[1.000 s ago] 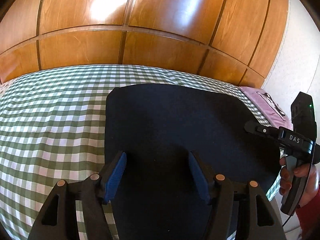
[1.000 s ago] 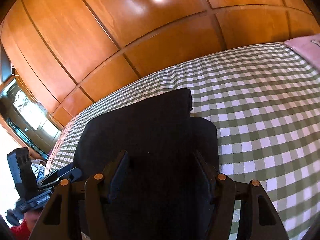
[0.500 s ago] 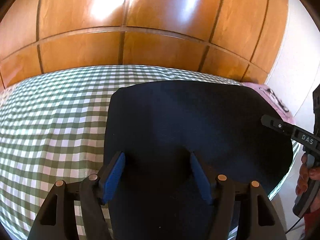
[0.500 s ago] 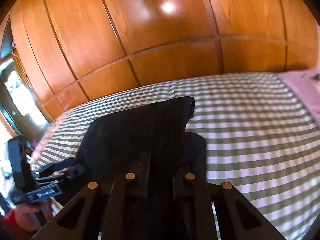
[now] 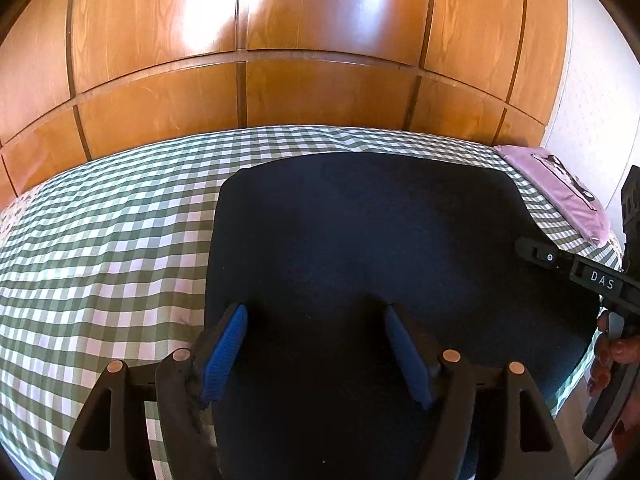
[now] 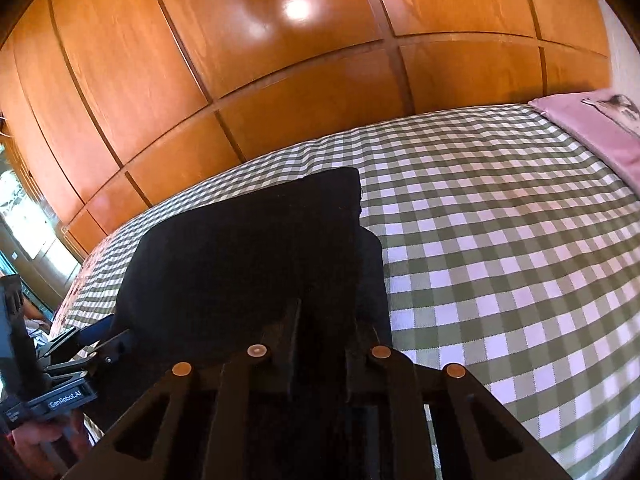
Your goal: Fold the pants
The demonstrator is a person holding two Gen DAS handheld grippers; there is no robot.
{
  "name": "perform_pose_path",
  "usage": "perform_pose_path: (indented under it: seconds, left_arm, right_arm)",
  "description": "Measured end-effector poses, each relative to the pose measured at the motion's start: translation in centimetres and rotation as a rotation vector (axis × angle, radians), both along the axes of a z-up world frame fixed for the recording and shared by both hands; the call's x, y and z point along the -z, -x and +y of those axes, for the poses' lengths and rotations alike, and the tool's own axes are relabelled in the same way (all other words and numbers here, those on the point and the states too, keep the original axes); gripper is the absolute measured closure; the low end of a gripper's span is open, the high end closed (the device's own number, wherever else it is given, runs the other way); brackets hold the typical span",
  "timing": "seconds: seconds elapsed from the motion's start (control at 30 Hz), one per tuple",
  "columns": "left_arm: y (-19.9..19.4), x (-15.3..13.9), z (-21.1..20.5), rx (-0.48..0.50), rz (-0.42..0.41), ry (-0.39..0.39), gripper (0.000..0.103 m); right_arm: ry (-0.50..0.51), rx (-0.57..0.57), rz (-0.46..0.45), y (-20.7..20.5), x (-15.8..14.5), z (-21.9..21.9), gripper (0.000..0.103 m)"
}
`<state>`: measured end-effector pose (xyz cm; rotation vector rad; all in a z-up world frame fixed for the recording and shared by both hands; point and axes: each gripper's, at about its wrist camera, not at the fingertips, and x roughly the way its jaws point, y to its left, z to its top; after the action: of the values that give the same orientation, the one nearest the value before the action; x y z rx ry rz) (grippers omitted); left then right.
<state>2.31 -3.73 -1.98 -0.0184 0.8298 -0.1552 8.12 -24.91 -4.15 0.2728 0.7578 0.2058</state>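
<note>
Pants (image 5: 360, 240) long axis L-R across bed (image 5: 100, 240)

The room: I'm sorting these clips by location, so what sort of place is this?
Most likely a bedroom. The dark pants lie on a bed with a green-and-white checked cover, a lilac pillow sits at one end, and glossy wooden wardrobe panels run behind.

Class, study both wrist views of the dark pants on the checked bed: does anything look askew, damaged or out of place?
One thing: in the right wrist view the top layer of the pants sits offset, leaving a lower layer sticking out along its right edge. The right gripper is shut on the cloth there. No damage shows.
</note>
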Motion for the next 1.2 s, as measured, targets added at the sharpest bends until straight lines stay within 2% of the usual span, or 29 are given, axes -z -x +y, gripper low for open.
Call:
perform_pose_path:
  seconds: [0.1,0.17,0.23,0.3,0.37,0.4,0.43,0.5,0.63,0.77,0.83,0.93,1.07,1.2]
  left_arm:
    - [0.5,-0.5,0.6,0.003,0.019,0.035,0.03]
    - [1.3,-1.2,1.7,0.021,0.02,0.074,0.032]
    - [1.8,-1.8,2.5,0.015,0.005,0.088,0.032]
    - [1.8,-2.8,3.7,-0.017,-0.018,0.089,0.033]
    - [1.1,-3.5,4.4,-0.026,-0.024,0.117,0.036]
    - [0.5,-3.9,4.6,-0.024,-0.028,0.135,0.041]
    - [-0.2,-4.2,4.4,-0.018,-0.026,0.141,0.05]
    - [-2.0,-4.6,3.0,0.003,-0.002,0.089,0.056]
    - [-5.6,-3.1,-0.4,0.078,0.085,0.014,0.056]
    - [-7.6,-1.9,-2.1,0.095,0.068,-0.096,0.053]
    - [-8.6,-1.3,-2.0,0.083,0.08,-0.1,0.051]
    - [-9.9,-0.1,-1.7,0.07,0.093,-0.09,0.045]
    - [-10.6,1.0,-1.2,0.066,0.071,-0.076,0.043]
    - [-10.2,0.8,-0.8,0.073,0.057,-0.055,0.043]
  right_arm:
    - [-0.016,0.02,0.008,0.7,-0.3,-0.1,0.082]
    - [-0.01,0.036,0.023,1.3,-0.6,-0.5,0.068]
    - [0.044,0.071,0.012,2.4,-1.5,-0.8,0.053]
    - [0.076,0.095,-0.037,3.5,-3.0,-1.0,0.053]
    - [0.07,0.086,-0.104,4.2,-5.0,-0.9,0.057]
    - [0.057,0.068,-0.128,4.2,-5.8,-0.7,0.058]
    - [0.049,0.042,-0.143,3.8,-6.5,-0.3,0.06]
    - [0.063,-0.032,-0.156,2.6,-7.5,1.4,0.067]
    - [0.183,-0.155,-0.087,-1.3,-6.9,5.5,0.073]
    - [0.262,-0.166,0.014,-4.3,-4.2,6.7,0.078]
    - [0.234,-0.13,0.054,-5.3,-3.0,5.5,0.084]
    - [0.11,-0.062,0.063,-5.9,-1.4,2.9,0.103]
    - [0.001,-0.037,0.035,-5.4,-0.4,1.1,0.103]
    - [0.041,-0.043,-0.021,-4.4,-0.5,1.9,0.103]
